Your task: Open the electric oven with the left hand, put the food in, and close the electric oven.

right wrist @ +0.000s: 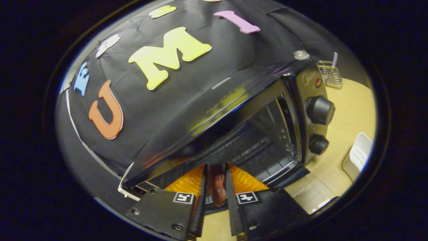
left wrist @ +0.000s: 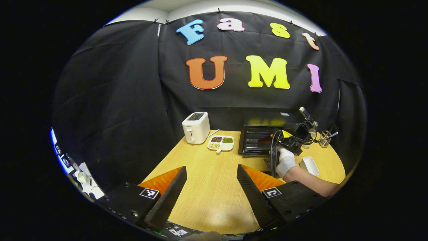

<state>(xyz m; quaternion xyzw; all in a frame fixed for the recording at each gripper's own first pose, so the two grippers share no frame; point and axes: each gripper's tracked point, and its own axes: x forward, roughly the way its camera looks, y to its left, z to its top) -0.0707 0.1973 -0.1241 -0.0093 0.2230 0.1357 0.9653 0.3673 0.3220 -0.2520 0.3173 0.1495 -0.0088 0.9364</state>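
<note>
Table (left wrist: 207, 187): wooden, round-edged. The electric oven (right wrist: 254, 110) sits near its far right edge with the door already down and the rack showing. You have the right gripper (right wrist: 216, 187) at the oven mouth, its two fingers pinching the food (right wrist: 218, 187), a reddish-brown sausage-like piece, just at the cavity's front. Push it well onto the rack, keep it level and clear of the top lip, then let go and back straight out before anything touches the door. The left gripper (left wrist: 210, 187) hangs over the near edge of the table, fingers spread wide with nothing between them; you'll want it for the door, so move it up once the right is out.

Containers: the white toaster (left wrist: 196, 127) by the far left edge, slots look empty. Next to it the divided dish (left wrist: 220, 143) holds dark, green and pale beans or grains, one kind per compartment. A white tray (left wrist: 310, 165) by the right edge looks empty. At the far right edge, a wire rack (left wrist: 325, 138), contents unclear.
</note>
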